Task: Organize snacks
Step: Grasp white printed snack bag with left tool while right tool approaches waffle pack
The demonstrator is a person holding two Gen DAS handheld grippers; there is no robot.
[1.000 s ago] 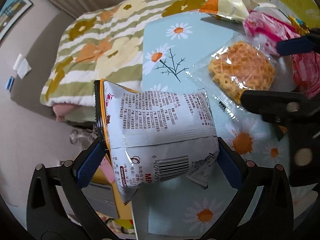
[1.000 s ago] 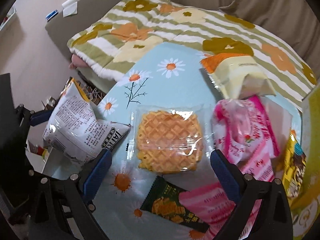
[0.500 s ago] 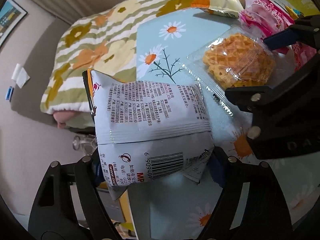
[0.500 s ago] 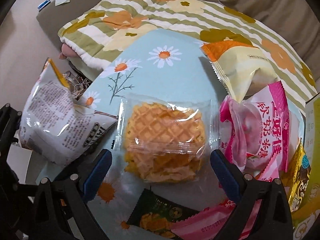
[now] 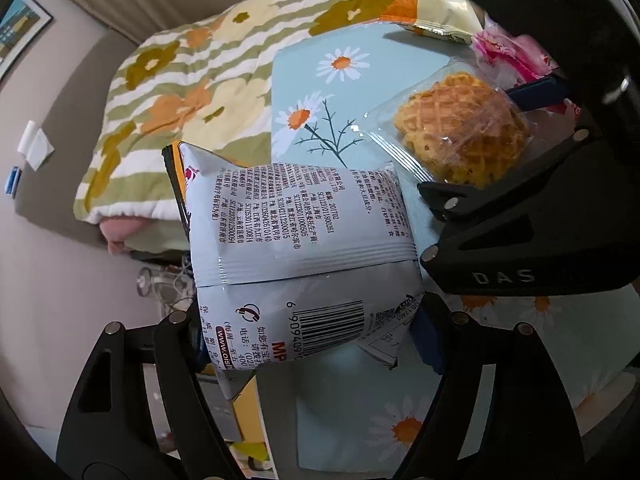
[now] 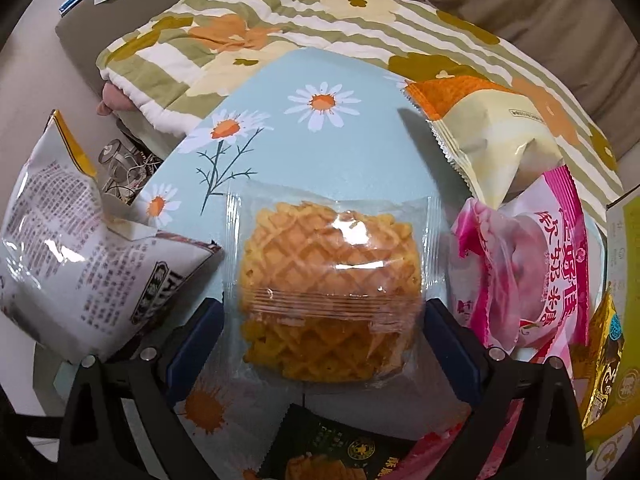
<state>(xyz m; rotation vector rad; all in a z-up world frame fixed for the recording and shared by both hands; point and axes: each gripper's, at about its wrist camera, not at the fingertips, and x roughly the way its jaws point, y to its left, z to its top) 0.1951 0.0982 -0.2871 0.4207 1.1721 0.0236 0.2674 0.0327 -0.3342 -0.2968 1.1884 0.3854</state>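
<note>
My left gripper (image 5: 312, 340) is shut on a white puffed snack bag (image 5: 296, 256) with a barcode, held above the table's left edge; the bag also shows in the right wrist view (image 6: 80, 264). My right gripper (image 6: 324, 344) straddles a clear-wrapped waffle cookie pack (image 6: 328, 292) on the daisy tablecloth (image 6: 320, 152), blue pads close against its wrapper on both sides. The waffle pack also shows in the left wrist view (image 5: 460, 136), with the right gripper's black body just beside it.
A cream-and-orange bag (image 6: 492, 136), pink packets (image 6: 536, 264), a dark green packet (image 6: 340, 448) and a gold packet (image 6: 608, 356) lie to the right. A yellow-green box (image 6: 624, 264) stands at the far right. A flowered quilt (image 6: 280, 32) lies behind the table.
The right gripper moved forward over the waffle pack and narrowed around it. The left gripper closed on the white bag and holds it, now close beside the right gripper.
</note>
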